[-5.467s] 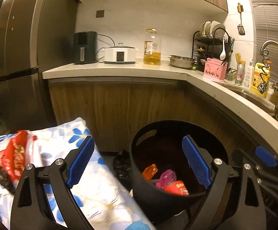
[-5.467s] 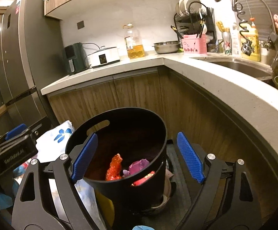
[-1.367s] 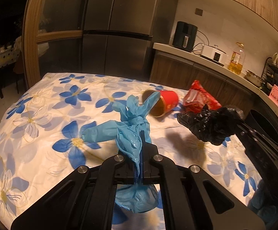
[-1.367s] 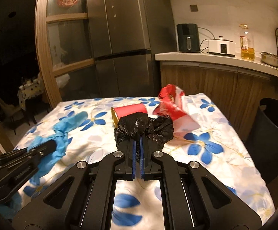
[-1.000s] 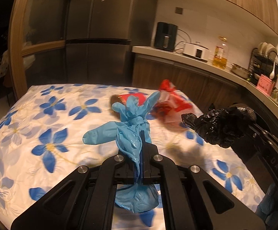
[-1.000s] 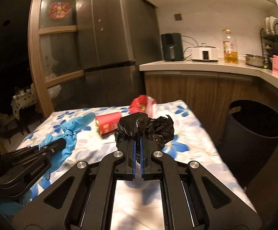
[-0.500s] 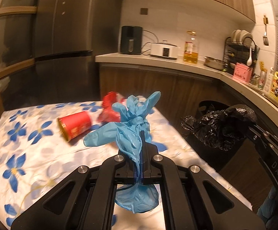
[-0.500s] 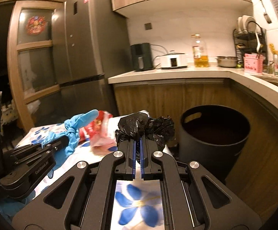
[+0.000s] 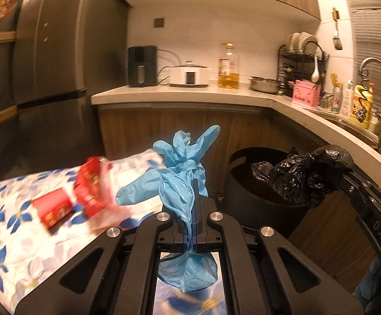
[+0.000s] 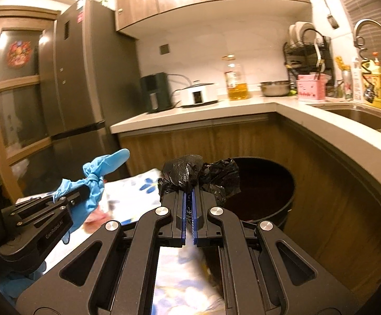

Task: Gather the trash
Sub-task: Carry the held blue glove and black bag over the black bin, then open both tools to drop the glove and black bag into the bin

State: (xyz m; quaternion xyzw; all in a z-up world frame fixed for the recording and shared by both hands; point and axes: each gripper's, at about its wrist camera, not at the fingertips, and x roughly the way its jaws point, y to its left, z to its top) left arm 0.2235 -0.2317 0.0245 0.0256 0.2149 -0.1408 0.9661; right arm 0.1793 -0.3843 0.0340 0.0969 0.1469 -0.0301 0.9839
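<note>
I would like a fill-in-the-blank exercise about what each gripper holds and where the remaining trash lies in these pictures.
1. The left gripper is shut on a crumpled ____ rubber glove.
2. The right gripper is shut on a crumpled black plastic ____.
3. The round black trash bin stands on the floor in front of the wooden ____.
4. The red paper cup lies on its ____ on the flowered tablecloth.

Missing words: blue; bag; cabinets; side

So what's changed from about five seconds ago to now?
Both grippers, then open over the black bin, have each taken up trash: the left gripper is shut on a knotted blue glove, the right gripper on a black plastic bag. Both have swung back toward the bin. The bin hasn't moved.
</note>
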